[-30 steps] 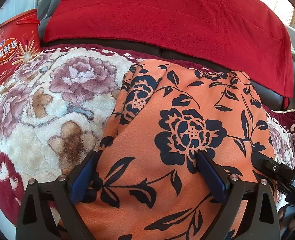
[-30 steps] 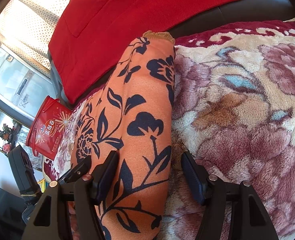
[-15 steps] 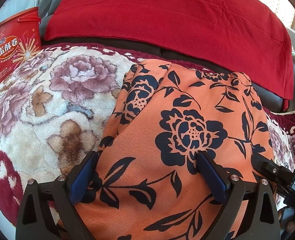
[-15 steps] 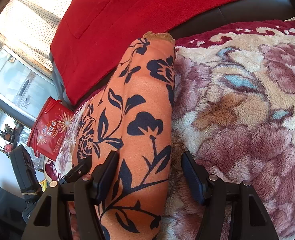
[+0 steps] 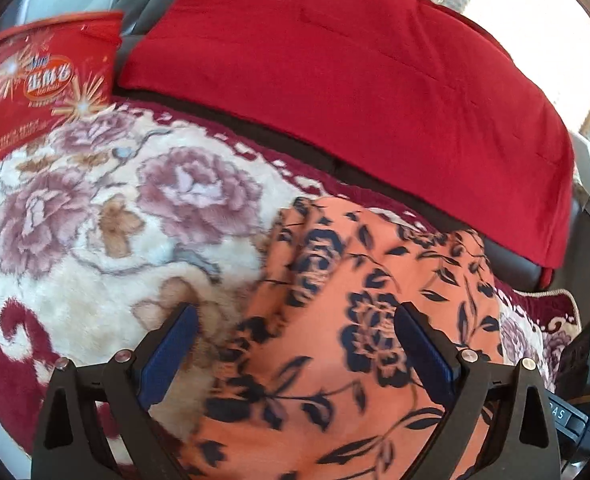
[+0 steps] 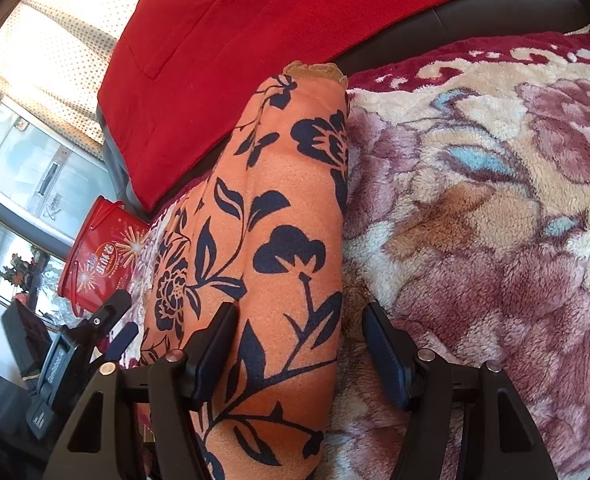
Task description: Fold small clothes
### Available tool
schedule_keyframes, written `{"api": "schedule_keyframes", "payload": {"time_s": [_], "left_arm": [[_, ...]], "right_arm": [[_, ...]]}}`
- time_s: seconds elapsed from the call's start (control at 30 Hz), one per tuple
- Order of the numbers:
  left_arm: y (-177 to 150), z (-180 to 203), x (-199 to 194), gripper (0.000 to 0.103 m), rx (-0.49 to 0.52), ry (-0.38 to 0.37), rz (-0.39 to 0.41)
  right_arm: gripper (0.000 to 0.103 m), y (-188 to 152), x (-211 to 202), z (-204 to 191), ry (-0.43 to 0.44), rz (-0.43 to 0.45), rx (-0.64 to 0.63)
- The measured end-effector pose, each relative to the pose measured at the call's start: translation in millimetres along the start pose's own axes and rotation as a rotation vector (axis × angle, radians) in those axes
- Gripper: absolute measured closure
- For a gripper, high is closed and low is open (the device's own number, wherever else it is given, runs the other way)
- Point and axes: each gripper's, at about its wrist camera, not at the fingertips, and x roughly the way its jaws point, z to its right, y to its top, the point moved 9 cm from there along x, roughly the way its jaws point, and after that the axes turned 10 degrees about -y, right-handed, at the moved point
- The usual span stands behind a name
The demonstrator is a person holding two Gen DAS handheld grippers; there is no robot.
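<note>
**Both grippers spread wide over the folded orange garment**

Nearest the left wrist camera, the left gripper [image 5: 295, 344] stands with its blue-padded fingers [image 5: 167, 356] far apart, grasping nothing; one pad sits over the floral fleece blanket [image 5: 95, 220], the other over the orange garment [image 5: 335, 340]. This view is blurred. In the right wrist view the right gripper [image 6: 299, 344] is likewise released, its fingers [image 6: 215, 348] straddling the garment's right-hand edge: one pad lies on the cloth, the other over the blanket just beside it.

The garment, orange with dark navy flowers and leaves, lies folded into a long narrow band on the blanket, running away from both grippers toward the back of the seat. Its far end shows a strip of tan trim [image 6: 315, 70] next to the blanket's dark red border.

Beyond it a red cushion [image 5: 355, 80] leans against the dark sofa back [image 6: 475, 12]. A red snack tub [image 5: 43, 84] stands at the blanket's far left edge
</note>
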Motion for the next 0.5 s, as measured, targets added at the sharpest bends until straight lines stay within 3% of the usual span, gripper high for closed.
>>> {"api": "schedule_keyframes", "payload": {"time_s": [0.13, 0.2, 0.27, 0.3, 0.33, 0.37, 0.4, 0.47, 0.5], "left_arm": [[10.3, -20.8, 8.1, 0.004, -0.127, -0.074, -0.064], [5.0, -19.9, 22.6, 0.004, -0.150, -0.140, -0.159], [-6.4, -23.1, 39.2, 0.005, -0.163, -0.144, -0.255], [-18.0, -25.6, 50.2, 0.012, -0.165, -0.141, -0.321], [-27.5, -23.5, 58.3, 0.041, -0.167, -0.183, -0.365], [-33.6, -19.4, 63.6, 0.050, -0.204, -0.261, -0.387], [-33.3, -19.9, 65.0, 0.052, -0.234, -0.279, -0.386], [-30.0, -15.7, 66.8, 0.060, -0.200, -0.286, -0.387], [-29.0, -12.9, 66.9, 0.062, -0.178, -0.284, -0.381]], "right_arm": [[0.034, 1.0, -0.5, 2.9, 0.019, -0.018, 0.004], [0.034, 1.9, -0.6, 4.5, 0.029, -0.027, 0.004], [0.034, 2.3, -0.8, 5.0, 0.033, -0.034, 0.001], [0.034, 2.3, -1.1, 5.2, 0.034, -0.038, -0.001], [0.034, 2.2, -1.2, 5.2, 0.034, -0.043, -0.004], [0.034, 2.6, -0.6, 4.1, 0.030, -0.049, -0.012], [0.036, 3.6, -0.3, 3.7, 0.020, -0.054, -0.025], [0.043, 5.5, -1.0, 0.6, 0.010, -0.064, -0.047], [0.060, 6.4, -2.3, -6.0, 0.018, -0.065, -0.068]]}}
